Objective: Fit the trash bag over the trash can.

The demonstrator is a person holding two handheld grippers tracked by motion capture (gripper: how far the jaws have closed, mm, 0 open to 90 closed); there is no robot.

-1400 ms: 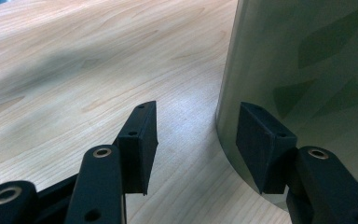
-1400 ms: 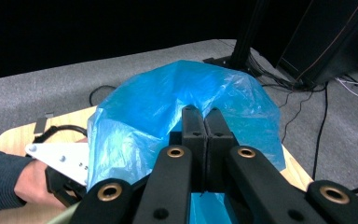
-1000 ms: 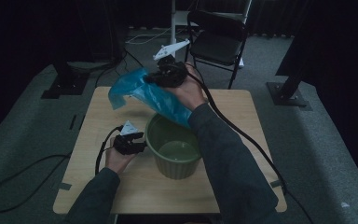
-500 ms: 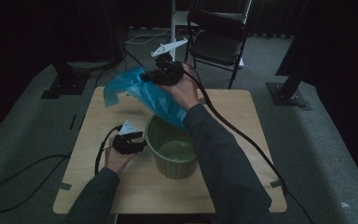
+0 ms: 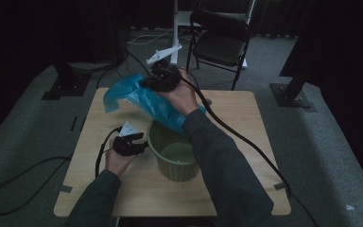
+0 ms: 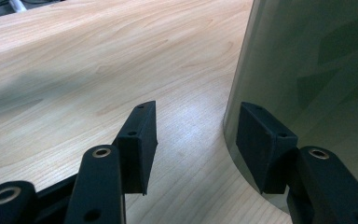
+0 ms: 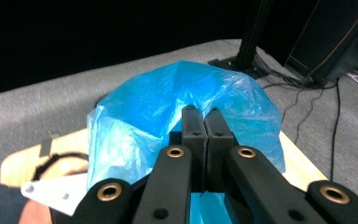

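The right gripper [image 5: 144, 84] is pinching a blue plastic bag [image 5: 142, 100], jaws pressed together on the film, holding it up over the far half of the table [image 5: 246, 123] with one end trailing into the green bucket [image 5: 175, 151]. The left gripper [image 5: 142, 142] is waiting spread just beside the bucket's wall near the left edge. To line it well, the person should be bracing the bucket and spreading the bag's mouth over the rim.
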